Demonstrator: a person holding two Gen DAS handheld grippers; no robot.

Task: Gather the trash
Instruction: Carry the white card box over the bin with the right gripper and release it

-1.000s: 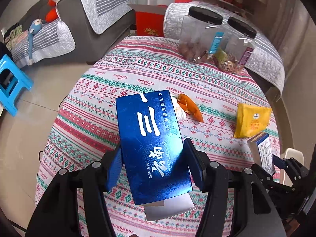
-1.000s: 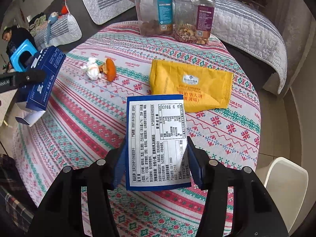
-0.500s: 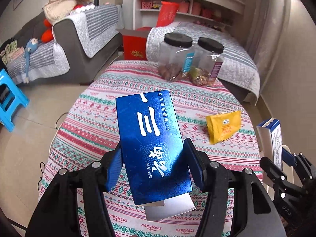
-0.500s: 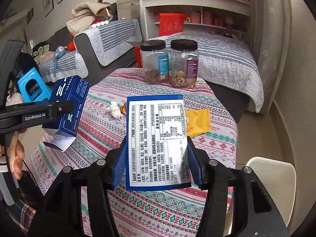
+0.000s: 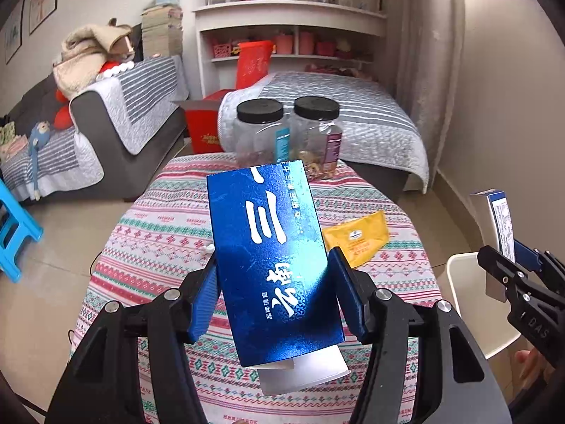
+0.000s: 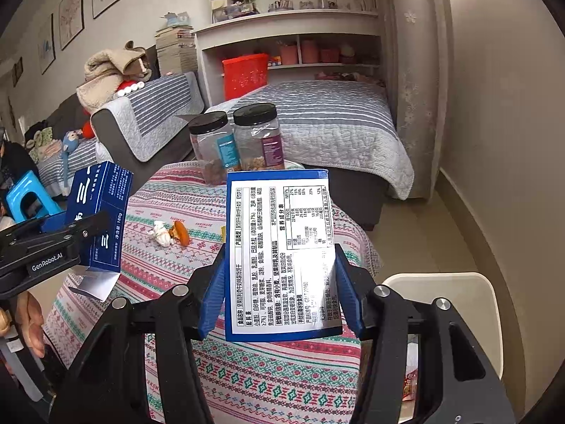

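Right now your left gripper (image 5: 273, 296) is clamped on the dark blue carton (image 5: 272, 258), its blue pads pressed against the two long sides, so the box stands lengthwise between the fingers with its white-lettered face toward the camera and a loose white flap (image 5: 303, 371) hanging from the near end. Your right gripper (image 6: 279, 295) grips the blue-edged biscuit box (image 6: 282, 258) the same way, pads on both long sides, printed nutrition panel facing you. Both boxes are held up off the round table with the patterned cloth (image 6: 247, 371), each jutting forward past the fingertips. From the right wrist view you see the left gripper and its carton at the left edge, and from the left wrist view the right one at the far right. On the cloth lie a yellow snack packet (image 5: 356, 238), a crumpled white tissue (image 6: 160, 235) and a piece of orange peel (image 6: 180, 231) just beside it. Two clear jars with black lids (image 5: 287, 134) stand at the far rim. A white bin (image 6: 455, 304) sits by the table on your right, below the right gripper.
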